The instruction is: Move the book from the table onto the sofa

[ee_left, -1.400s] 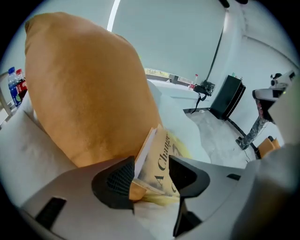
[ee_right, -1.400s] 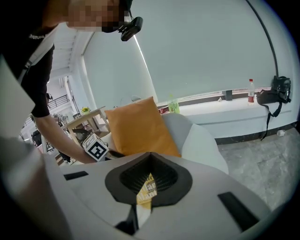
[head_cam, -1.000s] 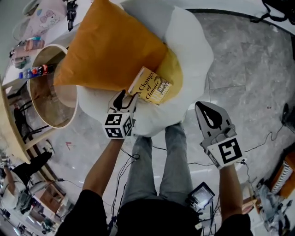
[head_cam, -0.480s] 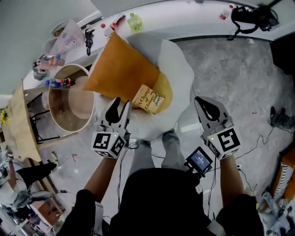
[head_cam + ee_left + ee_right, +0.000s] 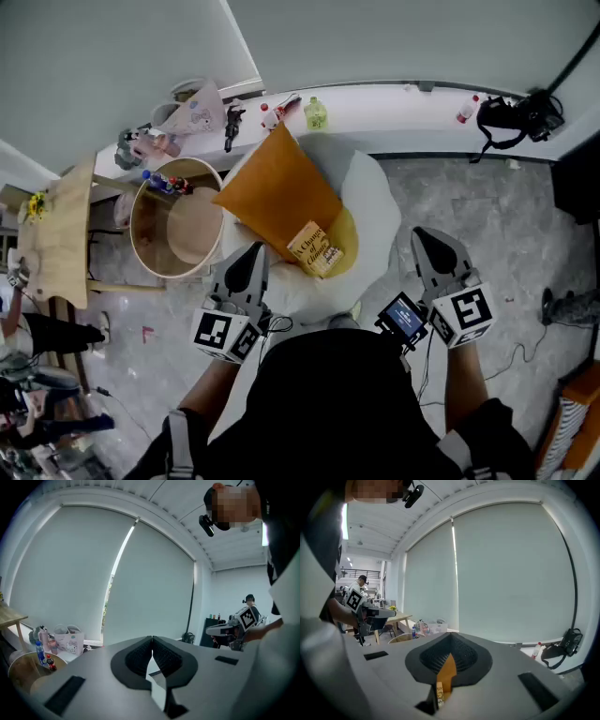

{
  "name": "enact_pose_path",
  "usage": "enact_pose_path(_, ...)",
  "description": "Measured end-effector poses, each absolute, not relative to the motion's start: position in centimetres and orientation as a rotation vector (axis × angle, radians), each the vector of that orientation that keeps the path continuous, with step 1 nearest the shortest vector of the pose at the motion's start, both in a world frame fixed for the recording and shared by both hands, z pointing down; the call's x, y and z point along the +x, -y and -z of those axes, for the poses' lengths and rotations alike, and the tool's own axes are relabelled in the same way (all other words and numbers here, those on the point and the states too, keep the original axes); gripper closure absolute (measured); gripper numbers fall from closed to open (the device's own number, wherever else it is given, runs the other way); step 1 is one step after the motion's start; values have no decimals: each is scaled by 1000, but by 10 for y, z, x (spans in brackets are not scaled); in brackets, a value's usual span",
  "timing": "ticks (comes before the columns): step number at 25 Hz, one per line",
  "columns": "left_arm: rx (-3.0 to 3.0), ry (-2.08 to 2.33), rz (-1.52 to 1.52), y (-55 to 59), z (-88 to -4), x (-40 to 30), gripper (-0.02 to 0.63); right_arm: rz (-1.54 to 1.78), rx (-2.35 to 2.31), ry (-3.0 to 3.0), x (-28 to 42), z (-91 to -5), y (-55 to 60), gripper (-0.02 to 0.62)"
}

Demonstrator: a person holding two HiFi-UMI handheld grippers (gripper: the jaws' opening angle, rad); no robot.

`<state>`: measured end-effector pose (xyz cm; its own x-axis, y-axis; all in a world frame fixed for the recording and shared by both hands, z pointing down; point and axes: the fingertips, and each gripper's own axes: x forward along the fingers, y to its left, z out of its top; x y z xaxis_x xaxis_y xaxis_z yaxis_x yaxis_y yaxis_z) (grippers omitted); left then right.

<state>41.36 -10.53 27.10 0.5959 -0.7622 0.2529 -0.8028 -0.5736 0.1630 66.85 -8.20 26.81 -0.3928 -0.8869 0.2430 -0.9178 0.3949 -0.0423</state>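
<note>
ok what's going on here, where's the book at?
A person stands over the white sofa with a gripper in each hand. The book lies on the sofa, at the lower edge of the orange cushion, and neither gripper touches it. The left gripper and the right gripper are both shut on nothing and held near the person's body, clear of the sofa. As things lie, the move looks done.
</note>
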Motion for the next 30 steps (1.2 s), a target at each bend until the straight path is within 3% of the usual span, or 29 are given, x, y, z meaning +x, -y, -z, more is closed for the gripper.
enact_pose_path(8,2598,1429,-58,79,-235,391,591,-145,1575,2504,650,-241,70,589)
enact_pose_path(30,2608,1400,-8,74,-232,399,591,-138,1586,2505,648,-241,64,589)
